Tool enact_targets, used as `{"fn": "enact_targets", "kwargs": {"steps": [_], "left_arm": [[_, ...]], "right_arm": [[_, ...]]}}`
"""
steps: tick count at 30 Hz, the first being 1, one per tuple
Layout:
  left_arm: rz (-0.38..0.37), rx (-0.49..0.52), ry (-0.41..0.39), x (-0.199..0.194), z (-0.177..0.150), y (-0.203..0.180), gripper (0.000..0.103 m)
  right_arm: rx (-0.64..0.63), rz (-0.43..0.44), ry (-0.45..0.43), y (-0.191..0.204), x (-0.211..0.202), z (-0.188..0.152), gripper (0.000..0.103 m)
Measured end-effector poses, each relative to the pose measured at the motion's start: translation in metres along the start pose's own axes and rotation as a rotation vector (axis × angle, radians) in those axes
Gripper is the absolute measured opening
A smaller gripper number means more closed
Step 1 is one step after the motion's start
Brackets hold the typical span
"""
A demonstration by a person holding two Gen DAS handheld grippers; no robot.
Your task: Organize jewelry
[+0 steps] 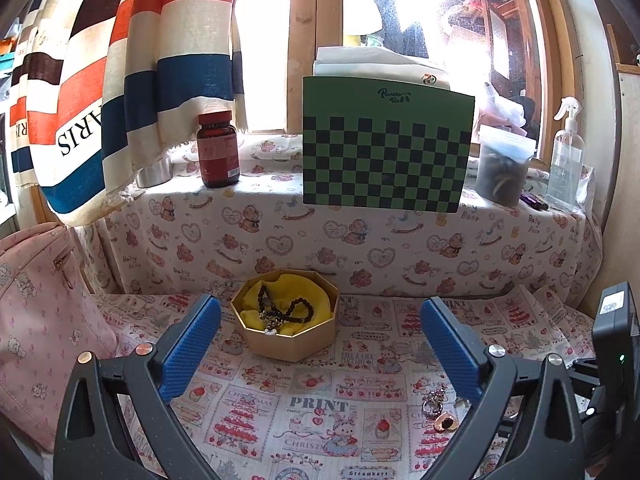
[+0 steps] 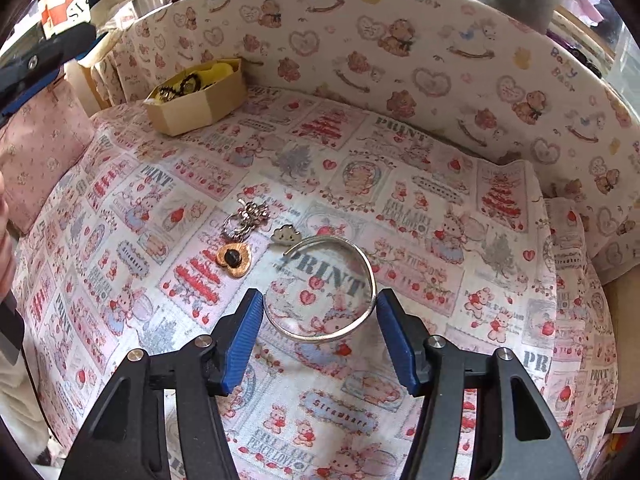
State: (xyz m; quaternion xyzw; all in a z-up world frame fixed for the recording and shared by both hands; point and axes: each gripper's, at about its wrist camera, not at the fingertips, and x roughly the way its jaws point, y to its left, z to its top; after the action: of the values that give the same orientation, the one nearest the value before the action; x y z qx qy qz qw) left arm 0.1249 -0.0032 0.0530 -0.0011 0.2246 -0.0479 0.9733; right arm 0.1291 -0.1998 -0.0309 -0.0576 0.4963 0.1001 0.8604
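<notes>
A gold octagonal box with yellow lining holds a black bead bracelet; it also shows in the right wrist view at the far left. My left gripper is open and empty, just short of the box. My right gripper is open, its blue pads on either side of a silver bangle lying flat on the printed cloth. Beyond the bangle lie a cloud brooch, an orange heart brooch and a silver keyring charm. The heart brooch and charm also show in the left wrist view.
A pink backpack stands at the left. On the ledge behind are a brown pill bottle, a green checkered box, a plastic tub and a spray bottle. A striped curtain hangs at upper left.
</notes>
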Motion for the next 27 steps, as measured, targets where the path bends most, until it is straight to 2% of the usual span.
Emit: {"fn": "enact_targets", "kwargs": {"steps": [3,9,13,14,15,18,22,24,27], "left_arm": [[0.000,0.009,0.004,0.001,-0.001,-0.001,0.099],[0.006,0.040,0.033,0.012,-0.007,-0.010,0.099],[0.015,0.045,0.053,0.019,-0.010,-0.010,0.099],[0.016,0.044,0.057,0.021,-0.010,-0.010,0.099],[0.018,0.043,0.059,0.021,-0.011,-0.010,0.099],[0.020,0.040,0.067,0.024,-0.011,-0.008,0.099],[0.016,0.038,0.071,0.024,-0.011,-0.007,0.099],[0.014,0.040,0.068,0.024,-0.011,-0.008,0.099],[0.014,0.041,0.063,0.022,-0.010,-0.009,0.099]], "right_arm": [[0.065,0.006,-0.046,-0.015,-0.011,0.004,0.060],[0.229,0.070,-0.135,-0.046,-0.030,0.009,0.060],[0.265,0.108,-0.172,-0.053,-0.040,0.011,0.059],[0.267,0.111,-0.172,-0.053,-0.040,0.011,0.054],[0.271,0.105,-0.169,-0.052,-0.039,0.011,0.046],[0.241,0.041,-0.143,-0.042,-0.029,0.012,0.045],[0.246,0.020,-0.150,-0.037,-0.020,0.012,0.046],[0.242,0.024,-0.176,-0.039,-0.021,0.012,0.047],[0.275,0.010,-0.243,-0.050,-0.029,0.012,0.064]]}}
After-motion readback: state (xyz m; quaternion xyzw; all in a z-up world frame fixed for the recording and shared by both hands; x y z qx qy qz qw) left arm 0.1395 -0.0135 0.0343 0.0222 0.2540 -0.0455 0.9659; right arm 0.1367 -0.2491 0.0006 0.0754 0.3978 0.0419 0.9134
